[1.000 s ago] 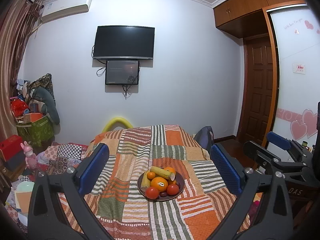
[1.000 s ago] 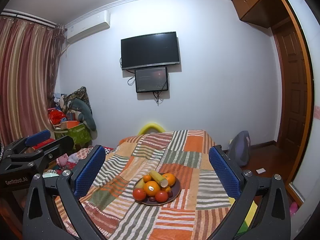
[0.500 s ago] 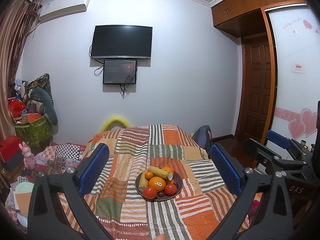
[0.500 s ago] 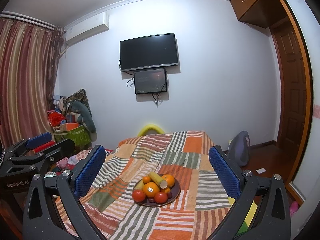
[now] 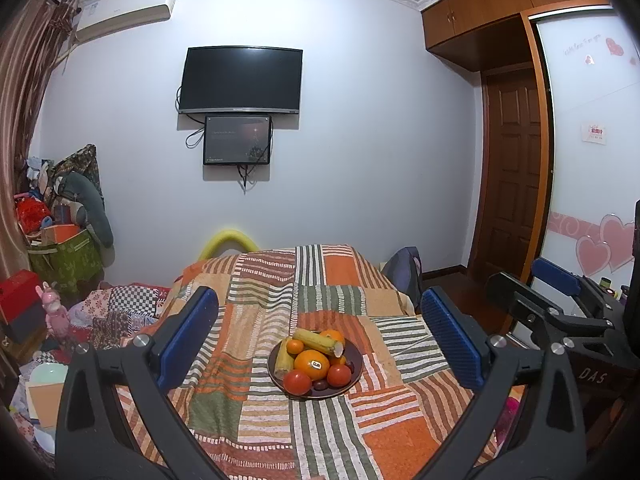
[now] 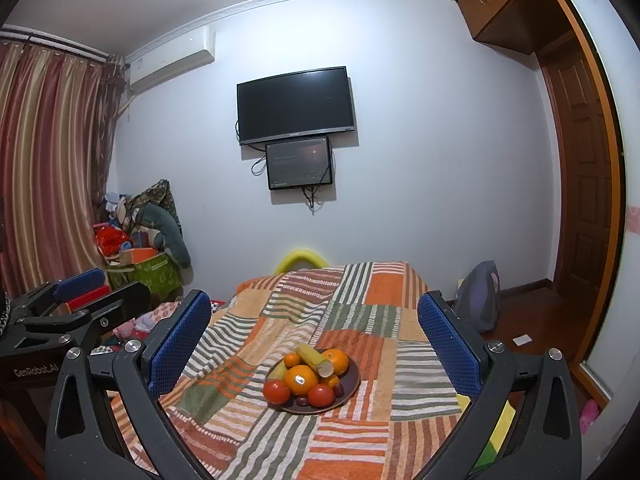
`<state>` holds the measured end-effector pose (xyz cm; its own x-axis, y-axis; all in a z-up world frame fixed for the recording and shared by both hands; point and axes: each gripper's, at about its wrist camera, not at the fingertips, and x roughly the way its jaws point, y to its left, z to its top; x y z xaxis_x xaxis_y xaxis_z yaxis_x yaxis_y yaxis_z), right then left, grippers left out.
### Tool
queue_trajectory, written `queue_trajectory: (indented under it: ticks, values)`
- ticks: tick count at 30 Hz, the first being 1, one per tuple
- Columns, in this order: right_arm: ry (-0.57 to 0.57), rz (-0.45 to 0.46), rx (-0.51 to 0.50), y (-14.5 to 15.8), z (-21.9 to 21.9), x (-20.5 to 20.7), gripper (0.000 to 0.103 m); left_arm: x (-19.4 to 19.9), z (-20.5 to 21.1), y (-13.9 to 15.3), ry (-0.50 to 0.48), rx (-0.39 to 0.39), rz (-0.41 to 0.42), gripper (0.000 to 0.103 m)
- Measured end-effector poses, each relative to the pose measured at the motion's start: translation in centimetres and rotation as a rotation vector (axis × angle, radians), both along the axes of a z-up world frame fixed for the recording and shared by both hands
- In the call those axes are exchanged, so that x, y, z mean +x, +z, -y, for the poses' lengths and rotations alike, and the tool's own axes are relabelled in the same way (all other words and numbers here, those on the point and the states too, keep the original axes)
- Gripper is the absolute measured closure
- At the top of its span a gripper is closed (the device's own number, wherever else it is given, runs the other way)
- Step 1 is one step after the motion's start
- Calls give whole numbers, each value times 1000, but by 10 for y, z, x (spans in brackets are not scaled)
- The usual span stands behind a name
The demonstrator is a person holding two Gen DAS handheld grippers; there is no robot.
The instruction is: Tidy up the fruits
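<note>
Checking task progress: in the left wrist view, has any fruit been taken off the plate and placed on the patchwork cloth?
No, all the fruit sits piled on the dark plate, and none lies on the patchwork cloth.

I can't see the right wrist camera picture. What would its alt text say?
A dark plate piled with oranges, tomatoes and corn sits on a striped patchwork cloth, framed by the open right gripper. Beyond are a wall-mounted TV and the left gripper, at left.
</note>
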<state>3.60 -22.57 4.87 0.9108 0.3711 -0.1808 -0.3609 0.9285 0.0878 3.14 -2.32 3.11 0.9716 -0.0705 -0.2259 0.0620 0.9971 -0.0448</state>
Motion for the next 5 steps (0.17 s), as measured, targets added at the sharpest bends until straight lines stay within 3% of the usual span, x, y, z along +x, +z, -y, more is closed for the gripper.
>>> queue_trajectory:
  ticks: [5]
  values:
    - [-1,-3,-2,0,1,0,0,1,1,-1,-1,1,-2,0]
